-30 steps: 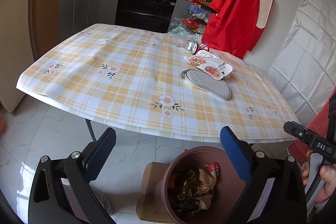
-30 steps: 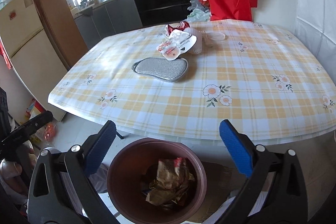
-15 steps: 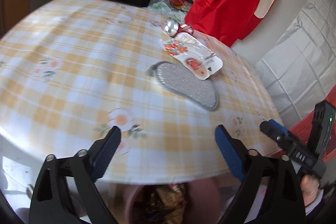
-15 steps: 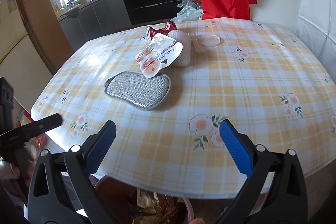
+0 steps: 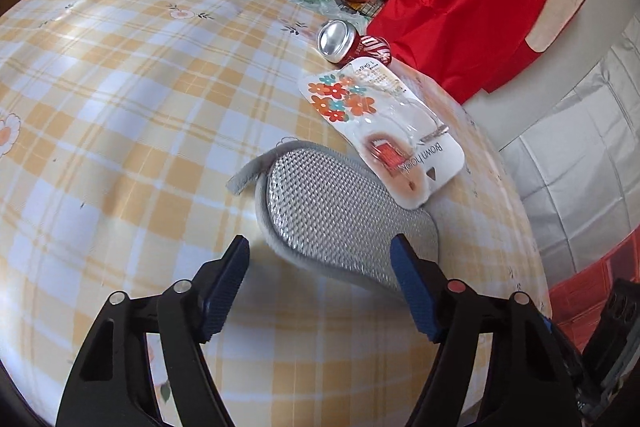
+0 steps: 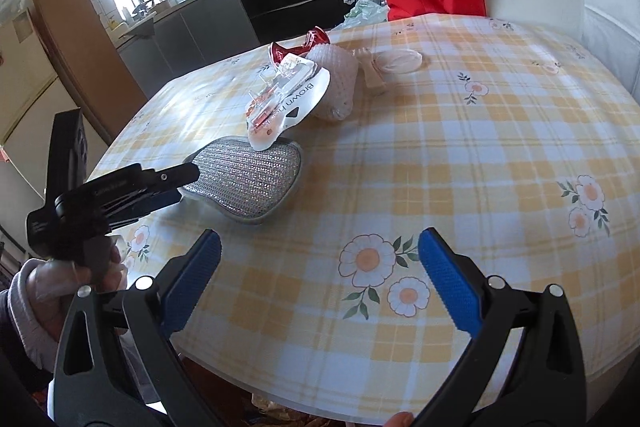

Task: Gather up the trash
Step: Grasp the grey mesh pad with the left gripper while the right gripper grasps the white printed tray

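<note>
Closing in on the silver scrub pad [image 5: 340, 219] was where your left gripper [image 5: 320, 279] stood at that moment — its jaws had just been narrowing, with the near end of the pad sitting between the blue pads [image 5: 224, 291] but not pinched yet, so I'd call it released, nothing grasped. The pad lay flat on the checked tablecloth [image 5: 120, 107], near the table's edge, with the blister pack [image 5: 380, 123] overlapping its far end and the crushed red can [image 5: 352, 45] lying on its side beyond that. My guess is the pad was light, soft and floppy, with a mesh face that gives decent friction, so a pinch across the near end, side rim to side rim, looked like the sensible hold — the little grey loop [image 5: 250, 175] was too thin to trust. Since the pack was resting on it, lifting could have tipped that plastic off, and it looked stiff, slick and springy, so worth grabbing by its card edge later. Your right gripper [image 6: 320, 279] hung over bare tablecloth well apart from the trash, jaws wide, holding nothing. The white foam net [image 6: 336, 83] behind the pack looked squashy and nearly weightless.
</note>
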A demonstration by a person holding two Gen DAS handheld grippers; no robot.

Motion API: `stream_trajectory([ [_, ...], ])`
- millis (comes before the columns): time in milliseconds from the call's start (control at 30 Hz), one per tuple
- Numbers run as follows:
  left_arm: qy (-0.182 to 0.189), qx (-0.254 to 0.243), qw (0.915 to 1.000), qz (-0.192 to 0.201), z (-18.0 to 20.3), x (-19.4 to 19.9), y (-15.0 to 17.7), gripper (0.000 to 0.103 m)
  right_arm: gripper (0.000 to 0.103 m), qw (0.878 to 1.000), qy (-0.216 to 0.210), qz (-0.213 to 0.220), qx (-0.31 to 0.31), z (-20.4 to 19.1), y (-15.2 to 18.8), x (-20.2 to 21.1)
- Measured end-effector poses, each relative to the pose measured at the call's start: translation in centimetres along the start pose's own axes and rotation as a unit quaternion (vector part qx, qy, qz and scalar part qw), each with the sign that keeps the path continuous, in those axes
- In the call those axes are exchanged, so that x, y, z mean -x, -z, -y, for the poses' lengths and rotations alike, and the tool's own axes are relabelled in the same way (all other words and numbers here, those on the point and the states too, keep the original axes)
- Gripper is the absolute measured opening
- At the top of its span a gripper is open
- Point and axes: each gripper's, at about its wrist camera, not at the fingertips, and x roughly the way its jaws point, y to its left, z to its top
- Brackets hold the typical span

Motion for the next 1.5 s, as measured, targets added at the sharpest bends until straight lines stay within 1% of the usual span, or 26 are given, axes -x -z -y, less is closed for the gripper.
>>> stream_trajectory([
  [67, -0.002, -0.003, 1.0, 0.002, 0.2, -0.4, -0.4, 0.063, 0.097, 1.0, 0.004, 0.003, 0.003, 0.1, 0.0, -0.1],
  [233, 0.013, 0.028, 0.9995, 0.007, -0.1, -1.2, -1.2, 0.063, 0.097, 1.0, 0.018, 0.006, 0.025, 0.2, -0.3, -0.3],
  [367, 0.022, 0.026, 0.9994, 0.002, 0.1, -1.8, -1.9, 0.062, 0.097, 1.0, -0.001, -0.006, 0.015, 0.8, -1.3, -0.9],
  [433, 0.025, 0.025, 0.9994, 0.001, 0.2, -2.0, -2.1, 0.062, 0.097, 1.0, 0.0, 0.005, 0.02, 0.9, -2.0, -1.1],
  [500, 0.022, 0.025, 0.9995, -0.001, 0.4, -2.1, -2.2, 0.062, 0.097, 1.0, 0.004, 0.006, 0.025, 0.9, -3.0, -1.7],
  [533, 0.02, 0.024, 0.9995, -0.002, 0.5, -2.2, -2.2, 0.06, 0.097, 1.0, -0.002, 0.006, 0.021, 1.2, -3.7, -2.1],
  [567, 0.018, 0.023, 0.9996, -0.005, 0.5, -2.2, -2.2, 0.056, 0.097, 1.0, -0.007, 0.005, 0.017, 1.2, -4.2, -2.4],
  [600, 0.02, 0.024, 0.9995, -0.01, 0.4, -2.4, -2.2, 0.039, 0.097, 1.0, -0.013, 0.005, 0.009, 1.5, -5.0, -2.8],
  [633, 0.021, 0.027, 0.9992, -0.017, 0.2, -2.6, -2.1, 0.029, 0.096, 1.0, -0.019, 0.005, 0.005, 1.6, -5.5, -3.2],
  [667, 0.029, 0.033, 0.9989, -0.015, 0.0, -2.6, -2.0, 0.028, 0.09, 1.0, -0.03, 0.003, -0.001, 1.8, -6.4, -3.7],
  [700, 0.035, 0.037, 0.9986, -0.011, -0.2, -2.4, -1.9, 0.026, 0.087, 0.999, -0.034, -0.001, -0.006, 2.0, -7.2, -4.3],
  [800, 0.047, 0.038, 0.9982, 0.001, -0.8, -1.0, -1.3, 0.022, 0.082, 0.999, -0.047, -0.011, -0.02, 2.5, -9.2, -6.1],
  [900, 0.047, 0.03, 0.9983, 0.019, -1.5, 1.5, -0.8, 0.019, 0.081, 0.998, -0.055, -0.017, -0.03, 2.6, -11.2, -8.2],
  [1000, 0.038, 0.031, 0.9982, 0.034, -2.7, 4.0, -0.1, 0.019, 0.075, 0.996, -0.072, -0.032, -0.048, 2.6, -12.2, -10.4],
  [1033, 0.036, 0.032, 0.9982, 0.036, -3.1, 4.7, 0.1, 0.019, 0.07, 0.994, -0.083, -0.04, -0.063, 2.7, -12.3, -11.4],
  [1067, 0.033, 0.035, 0.9982, 0.037, -3.5, 5.2, 0.4, 0.019, 0.068, 0.992, -0.092, -0.046, -0.079, 2.6, -12.4, -12.1],
  [1200, 0.023, 0.04, 0.9973, 0.057, -5.4, 8.1, 1.9, 0.019, 0.068, 0.987, -0.106, -0.042, -0.116, 2.0, -11.6, -12.5],
  [1300, 0.013, 0.033, 0.9967, 0.073, -6.3, 9.9, 2.9, 0.019, 0.068, 0.984, -0.109, -0.044, -0.132, 1.1, -10.5, -11.8],
  [1400, 0.003, 0.032, 0.9963, 0.079, -7.2, 10.5, 3.6, 0.019, 0.068, 0.98, -0.116, -0.056, -0.152, 0.9, -9.2, -11.9],
  [1467, 0.0, 0.042, 0.9961, 0.078, -7.9, 10.4, 3.9, 0.019, 0.068, 0.976, -0.117, -0.066, -0.172, 0.8, -8.4, -12.3],
  [1500, -0.001, 0.049, 0.9959, 0.076, -8.2, 10.3, 4.0, 0.019, 0.068, 0.974, -0.116, -0.062, -0.185, 0.7, -8.1, -12.3],
])
